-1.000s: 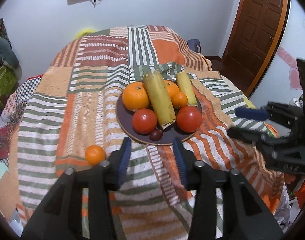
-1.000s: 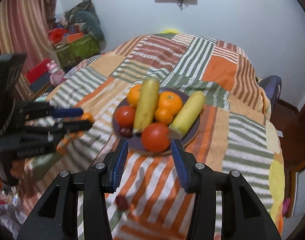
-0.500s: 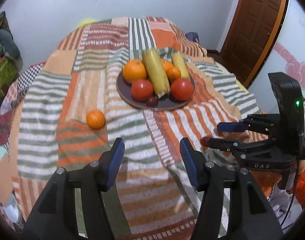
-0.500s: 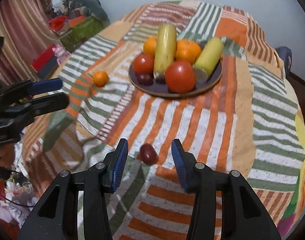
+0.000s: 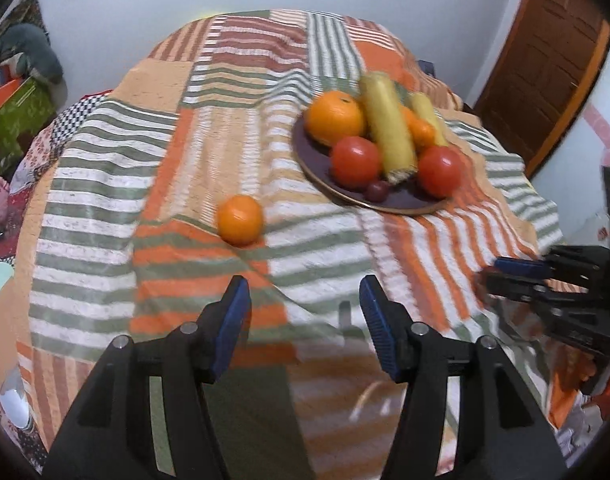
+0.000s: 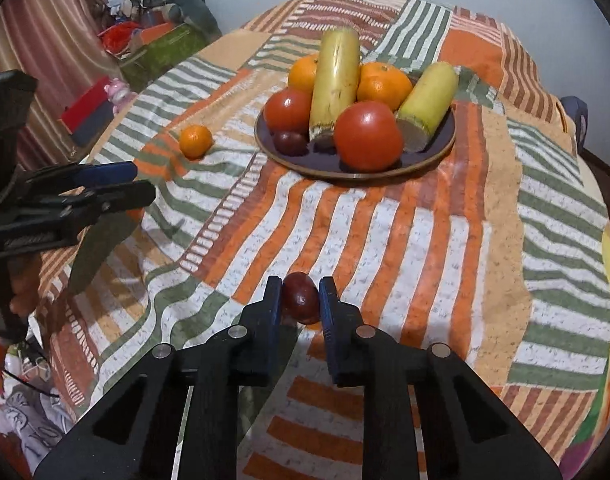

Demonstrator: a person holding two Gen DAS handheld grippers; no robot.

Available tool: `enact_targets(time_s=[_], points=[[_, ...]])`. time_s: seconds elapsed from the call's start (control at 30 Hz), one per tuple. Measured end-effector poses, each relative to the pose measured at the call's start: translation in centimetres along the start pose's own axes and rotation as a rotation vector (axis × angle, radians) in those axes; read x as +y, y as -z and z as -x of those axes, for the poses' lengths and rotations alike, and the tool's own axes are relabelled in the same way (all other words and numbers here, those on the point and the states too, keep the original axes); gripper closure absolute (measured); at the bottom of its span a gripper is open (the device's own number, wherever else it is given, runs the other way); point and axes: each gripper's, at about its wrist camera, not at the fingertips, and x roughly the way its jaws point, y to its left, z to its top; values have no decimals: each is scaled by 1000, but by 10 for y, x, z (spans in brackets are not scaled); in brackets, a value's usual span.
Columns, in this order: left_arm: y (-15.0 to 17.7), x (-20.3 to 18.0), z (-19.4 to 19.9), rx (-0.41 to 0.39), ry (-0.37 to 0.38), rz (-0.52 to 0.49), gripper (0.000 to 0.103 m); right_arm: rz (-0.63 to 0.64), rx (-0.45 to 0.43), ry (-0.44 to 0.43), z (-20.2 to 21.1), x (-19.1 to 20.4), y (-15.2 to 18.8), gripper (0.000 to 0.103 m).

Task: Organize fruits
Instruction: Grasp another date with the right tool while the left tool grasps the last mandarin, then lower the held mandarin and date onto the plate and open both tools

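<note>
Nearest the right wrist camera, the black two-finger right gripper point(image 6: 301, 294) has its blue-padded jaws drawn in on both sides of a small dark-red round fruit point(image 6: 301, 298), which sits on the orange, green and white striped patchwork cloth point(image 6: 385, 240) well in front of the dark round plate point(image 6: 441, 140); the pads appear to touch the fruit's flanks, so the grip looks closed on it. In the left wrist view the black left gripper point(image 5: 305, 312) hangs with its blue-padded jaws spread wide and nothing between them, above the cloth's near edge, well short of the plate and to its left. Beyond it, a loose small orange mandarin point(image 5: 241, 219) rests on the cloth, to the left of the plate and clear of its rim. On the plate, nearest the front rim, lie a second small dark-red fruit point(image 6: 290, 142) and a large red tomato point(image 6: 369, 135); a second red tomato point(image 6: 287, 110) sits at the plate's left. Two yellow-green cut cylindrical stalks point(image 6: 337, 84) lie lengthwise across the plate, one at centre and one at the right side. Behind them, at the far rim, sit two oranges point(image 6: 384, 84). Further off, left of the plate, a green box point(image 6: 161, 50) stands among clutter.
</note>
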Motion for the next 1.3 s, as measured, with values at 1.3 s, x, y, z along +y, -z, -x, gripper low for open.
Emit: enact_targets(time_s=[1.3], points=[[-90,-3,-55,-68,30,-48,66,-27,-215,49,13,-43,-79,85]])
